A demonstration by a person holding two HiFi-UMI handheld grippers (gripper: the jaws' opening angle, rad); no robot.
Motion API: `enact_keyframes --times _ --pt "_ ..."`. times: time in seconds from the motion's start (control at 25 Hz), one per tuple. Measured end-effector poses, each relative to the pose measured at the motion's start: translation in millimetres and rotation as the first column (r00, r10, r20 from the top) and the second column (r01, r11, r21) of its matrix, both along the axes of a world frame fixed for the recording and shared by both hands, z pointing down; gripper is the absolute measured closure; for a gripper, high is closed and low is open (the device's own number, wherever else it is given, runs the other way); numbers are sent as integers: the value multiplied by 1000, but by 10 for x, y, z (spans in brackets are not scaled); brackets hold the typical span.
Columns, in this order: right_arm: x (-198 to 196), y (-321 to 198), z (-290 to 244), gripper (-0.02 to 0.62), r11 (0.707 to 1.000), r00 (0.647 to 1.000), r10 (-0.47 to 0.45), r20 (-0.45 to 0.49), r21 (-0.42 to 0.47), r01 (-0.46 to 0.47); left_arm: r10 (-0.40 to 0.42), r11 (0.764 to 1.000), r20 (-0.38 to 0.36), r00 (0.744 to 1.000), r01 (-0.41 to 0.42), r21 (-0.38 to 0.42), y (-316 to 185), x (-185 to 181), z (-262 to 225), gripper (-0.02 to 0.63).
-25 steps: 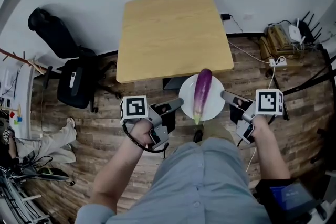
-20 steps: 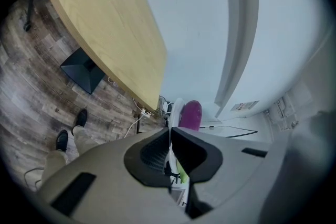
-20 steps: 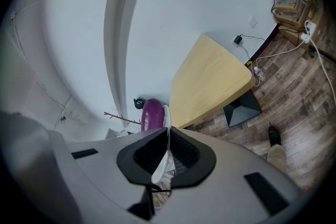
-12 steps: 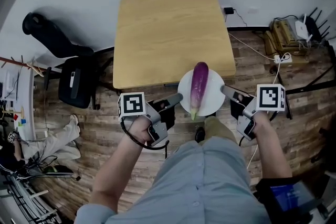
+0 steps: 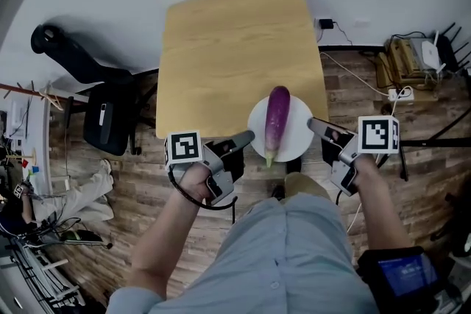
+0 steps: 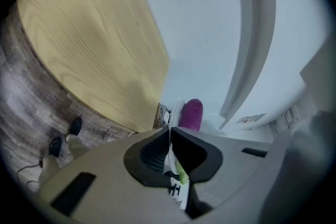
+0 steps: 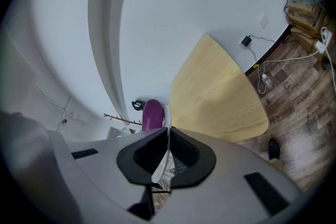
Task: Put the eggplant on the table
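- Purple eggplant (image 5: 277, 120) lies lengthwise on a white plate (image 5: 298, 142). Its green stem end points toward the person and its rounded end toward the wall.
- Left gripper (image 5: 249, 137) is clamped on the plate's left rim. The left gripper view shows both pads pressed against the thin white edge.
- Right gripper (image 5: 313, 123) is clamped on the plate's right rim. The right gripper view shows the same closed hold on the edge.
- Eggplant position relative to the grippers: between the two, along the middle of the plate, touching neither. Each gripper contacts the plate only. In each gripper view the eggplant shows just beyond the jaw tips, beside the rim.
- Plate position: in the head view it overlaps the near right corner of the light wood table (image 5: 228, 55). Whether it rests on the tabletop or is held above it cannot be told.
- Gripper bodies and both hands are on the person's side of the table edge, over the plank floor (image 5: 147, 191).
- Black office chair (image 5: 107, 118) stands on the floor left of the table.
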State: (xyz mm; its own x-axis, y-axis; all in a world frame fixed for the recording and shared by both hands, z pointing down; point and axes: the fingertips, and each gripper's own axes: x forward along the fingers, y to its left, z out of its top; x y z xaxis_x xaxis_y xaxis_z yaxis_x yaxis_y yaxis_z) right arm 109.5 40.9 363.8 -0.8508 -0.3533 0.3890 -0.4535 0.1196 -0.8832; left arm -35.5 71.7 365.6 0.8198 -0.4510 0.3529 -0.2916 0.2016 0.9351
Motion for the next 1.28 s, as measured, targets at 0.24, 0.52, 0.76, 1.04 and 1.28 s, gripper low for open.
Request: enact_keyframes --times 0.24,0.52,0.76,1.04,1.28 --pt "111 -370 3 581 1000 999 -25 -22 -13 25 -34 999 -3 999 34 5 -317 106 7 584" --pt "100 -669 -59 581 998 998 -66 -4 11 66 -69 998 0 998 69 0 -539 127 -5 584" --pt "-20 -863 -123 581 996 996 -89 -16 26 89 -91 996 -11 996 92 13 -709 16 -87 584" --pt "-181 -1024 1 581 997 996 -81 -22 -18 80 -83 997 2 997 83 -3 -890 -144 8 584" --pt "-346 -1183 129 581 997 997 -71 -27 -34 70 -58 998 17 998 59 -21 -1081 -325 115 584"
